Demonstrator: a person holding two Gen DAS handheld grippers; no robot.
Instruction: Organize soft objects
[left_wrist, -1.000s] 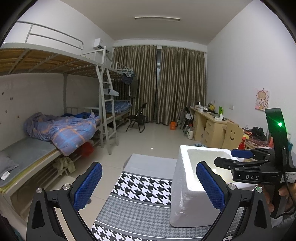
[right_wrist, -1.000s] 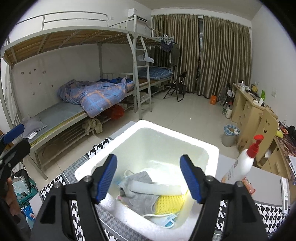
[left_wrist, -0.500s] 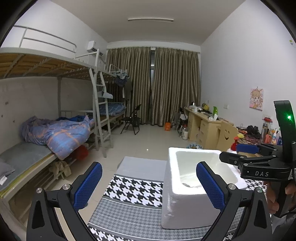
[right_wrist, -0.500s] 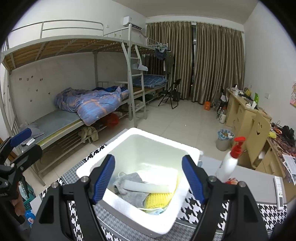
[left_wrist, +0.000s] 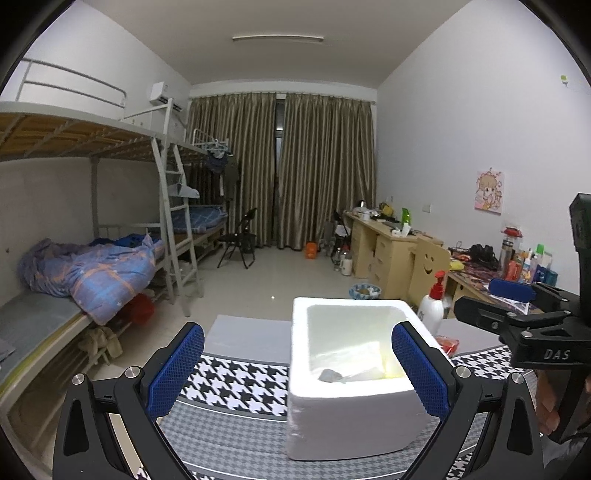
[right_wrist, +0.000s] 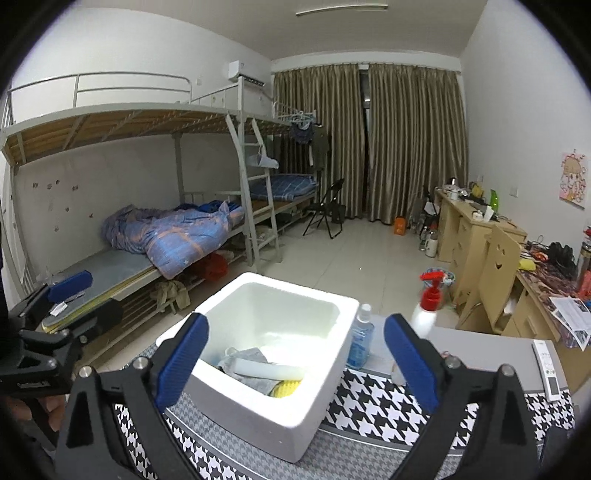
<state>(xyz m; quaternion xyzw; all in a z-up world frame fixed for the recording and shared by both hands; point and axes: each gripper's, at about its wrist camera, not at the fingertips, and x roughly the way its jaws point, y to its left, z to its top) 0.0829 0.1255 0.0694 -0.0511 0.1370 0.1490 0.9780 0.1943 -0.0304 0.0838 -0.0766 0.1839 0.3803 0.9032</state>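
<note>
1. Left wrist view: left gripper (left_wrist: 297, 365) has its fingers wide, nothing between them. It hovers over the houndstooth cloth (left_wrist: 240, 384) on the table, with the white foam box (left_wrist: 351, 402) just ahead to the right. A grey cloth scrap (left_wrist: 330, 374) and pale items lie inside the box. Right gripper (left_wrist: 517, 295) shows at the right edge, held by a hand.
2. Left wrist view against one second ago: the box sits lower and smaller in frame, so its interior is now visible, and the spray bottle (left_wrist: 432, 306) has come into sight behind it.
3. Right wrist view: right gripper (right_wrist: 295, 360) has its fingers opening and empty. In the box (right_wrist: 258, 413) are a grey cloth (right_wrist: 245, 360), a white tube (right_wrist: 267, 369) and a yellow sponge (right_wrist: 286, 387). A blue bottle (right_wrist: 360, 338) stands just beside the box.
4. Right wrist view against one second ago: the box looks farther off and more table shows.
5. Judgement: a deposit looks done and both tools are retreating. The next move calls for finding any soft item outside the box; none is clearly visible.
</note>
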